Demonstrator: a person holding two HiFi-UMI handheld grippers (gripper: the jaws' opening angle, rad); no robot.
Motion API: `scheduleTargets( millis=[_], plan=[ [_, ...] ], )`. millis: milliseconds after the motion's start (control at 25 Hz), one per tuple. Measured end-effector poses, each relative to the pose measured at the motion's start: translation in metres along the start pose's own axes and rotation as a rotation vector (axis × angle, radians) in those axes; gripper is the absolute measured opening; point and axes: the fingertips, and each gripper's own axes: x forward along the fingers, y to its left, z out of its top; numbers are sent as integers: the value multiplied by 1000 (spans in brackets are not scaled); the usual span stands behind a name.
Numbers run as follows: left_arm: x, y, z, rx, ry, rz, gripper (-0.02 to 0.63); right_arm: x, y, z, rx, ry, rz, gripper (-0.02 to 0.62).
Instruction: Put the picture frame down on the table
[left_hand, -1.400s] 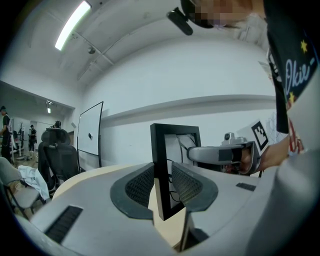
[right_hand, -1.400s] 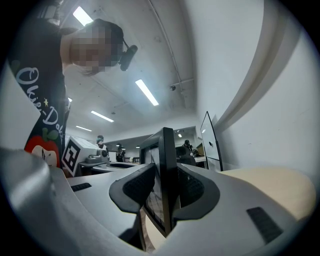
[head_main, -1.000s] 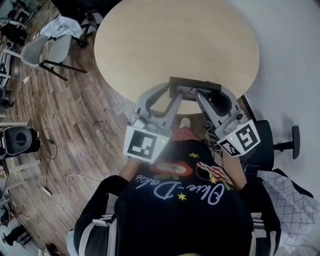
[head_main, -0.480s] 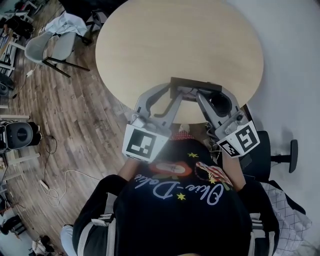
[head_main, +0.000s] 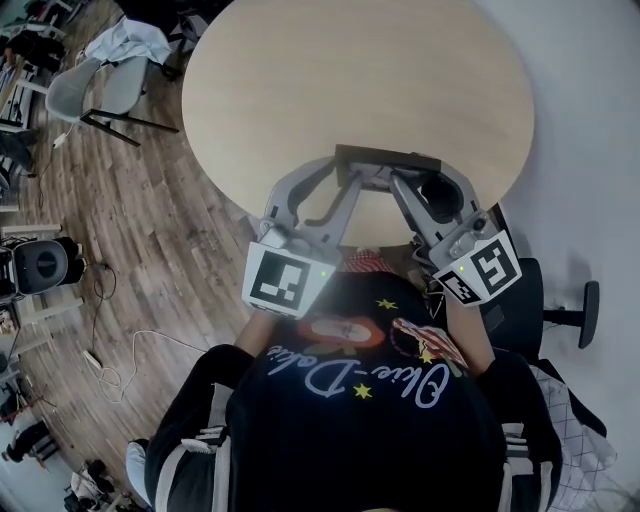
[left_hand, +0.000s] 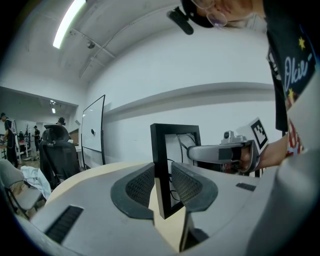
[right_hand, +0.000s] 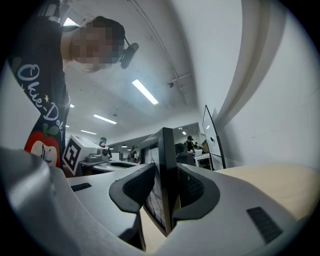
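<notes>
- Picture frame (head_main: 388, 158), black and upright, held over the near edge of the round wooden table (head_main: 350, 70).
- Left gripper (left_hand: 161, 186) grips one side of the frame, jaws pressed against its black edge.
- Right gripper (right_hand: 167, 192) clamps the opposite side, jaws likewise closed on the frame.
- Person (head_main: 370, 400) stands at the table's near edge.

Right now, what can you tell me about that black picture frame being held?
The picture frame is a thin black rectangle with a clear pane, standing upright on edge. The left gripper clamps one side, the right gripper the other. It is over the near edge of the round, light wood-look table; whether its bottom touches the tabletop cannot be told.
</notes>
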Motion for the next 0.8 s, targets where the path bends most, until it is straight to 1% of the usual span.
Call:
scheduleTargets(
  millis=[200,360,520,800],
  plan=[
    [17,-4,-10,1,12,-4,103,-5,-16,-11,11,13,-4,98],
    [37,-4,-4,17,27,0,103,-4,-37,-7,28,15,1,98],
    [45,-7,-15,16,38,-1,103,-8,-46,-17,27,19,-1,97],
    [64,2,-2,29,54,-28,103,0,-63,-7,47,31,-29,98]
  ],
)
